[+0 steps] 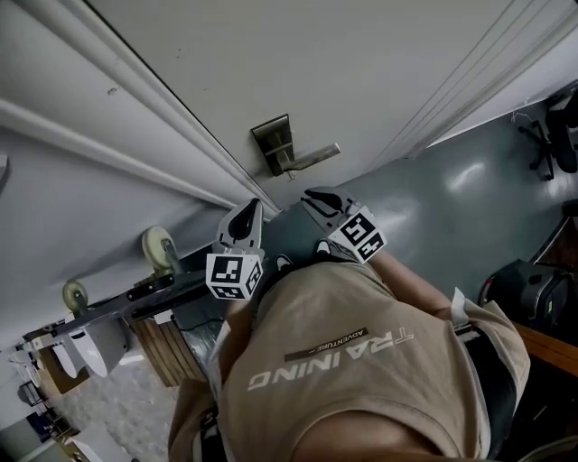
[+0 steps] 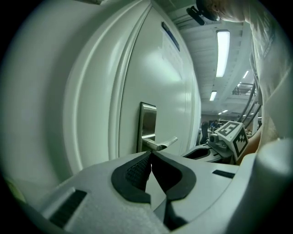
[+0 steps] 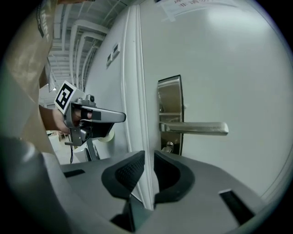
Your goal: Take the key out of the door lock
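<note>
Left tongs point(image 2: 151, 153) together, right tongs point(image 3: 149, 153) barely apart; key point(image 3: 169, 147) perpendicular to door point(image 3: 229, 68), bow outward, below handle point(image 3: 194, 128).

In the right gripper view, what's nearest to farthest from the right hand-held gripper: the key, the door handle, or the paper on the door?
1. Key, just above the jaws, low on the lock plate.
2. Door handle, a bit higher, pointing right.
3. Paper, far up at the top.
</note>
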{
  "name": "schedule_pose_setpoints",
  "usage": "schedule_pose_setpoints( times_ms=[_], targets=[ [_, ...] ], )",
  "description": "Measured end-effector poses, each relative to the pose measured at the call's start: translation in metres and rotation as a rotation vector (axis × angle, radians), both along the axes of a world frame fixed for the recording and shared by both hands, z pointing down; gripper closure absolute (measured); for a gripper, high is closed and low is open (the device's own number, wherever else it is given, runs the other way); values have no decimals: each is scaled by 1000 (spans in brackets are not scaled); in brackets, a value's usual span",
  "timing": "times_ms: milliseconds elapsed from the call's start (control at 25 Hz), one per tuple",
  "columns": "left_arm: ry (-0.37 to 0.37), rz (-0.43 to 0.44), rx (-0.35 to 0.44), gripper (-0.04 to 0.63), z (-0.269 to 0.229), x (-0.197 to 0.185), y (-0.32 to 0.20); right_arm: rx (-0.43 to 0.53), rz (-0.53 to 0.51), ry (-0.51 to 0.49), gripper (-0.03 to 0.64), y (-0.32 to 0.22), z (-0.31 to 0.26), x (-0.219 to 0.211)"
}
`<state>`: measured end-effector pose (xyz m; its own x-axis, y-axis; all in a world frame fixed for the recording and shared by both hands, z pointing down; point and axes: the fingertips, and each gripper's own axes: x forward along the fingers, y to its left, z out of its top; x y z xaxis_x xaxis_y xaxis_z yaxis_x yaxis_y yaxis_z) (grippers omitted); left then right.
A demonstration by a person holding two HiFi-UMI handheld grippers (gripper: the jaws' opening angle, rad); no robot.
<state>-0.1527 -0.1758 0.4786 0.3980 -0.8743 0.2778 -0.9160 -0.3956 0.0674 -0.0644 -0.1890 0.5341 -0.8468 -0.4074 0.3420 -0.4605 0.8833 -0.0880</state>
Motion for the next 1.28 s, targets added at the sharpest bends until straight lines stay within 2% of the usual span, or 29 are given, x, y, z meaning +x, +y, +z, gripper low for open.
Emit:
schedule_pose_setpoints(
  times_ms=[80, 280, 360, 400, 560, 680, 800, 960, 1040, 1200, 1280],
  targets=[
    [6, 1, 8, 586, -5, -6, 2, -1, 20, 17, 535, 2, -4, -1],
    [26, 28, 38, 586, -10, -9, 2, 14, 91, 57, 529, -2, -1, 5],
    [25, 42, 42, 586, -8, -9, 4, 29, 117, 46, 534, -4, -5, 6],
    [29, 42, 42, 586, -8, -11, 5, 41, 120, 40, 603, -3, -9, 5],
    [64, 0, 41, 586, -2, -25, 13, 81, 97, 44, 603, 5, -21, -4],
    [95, -23, 28, 586, 3, -31, 22, 51, 121, 32, 603, 6, -18, -1],
    [78, -23, 43, 586, 1, -37, 23, -22, 177, -6, 601, -6, -11, 4],
    [76, -32, 67, 586, -7, -43, 24, -27, 214, 8, 601, -17, -3, 4],
    [74, -24, 75, 586, -10, -41, 24, -111, 229, -72, 601, -22, -1, 2],
    [73, -8, 73, 586, -9, -35, 29, -410, 314, -364, 586, -33, 7, 5],
    [72, -4, 70, 586, -8, -34, 31, -528, 373, -472, 538, -39, 12, 10]
  ],
)
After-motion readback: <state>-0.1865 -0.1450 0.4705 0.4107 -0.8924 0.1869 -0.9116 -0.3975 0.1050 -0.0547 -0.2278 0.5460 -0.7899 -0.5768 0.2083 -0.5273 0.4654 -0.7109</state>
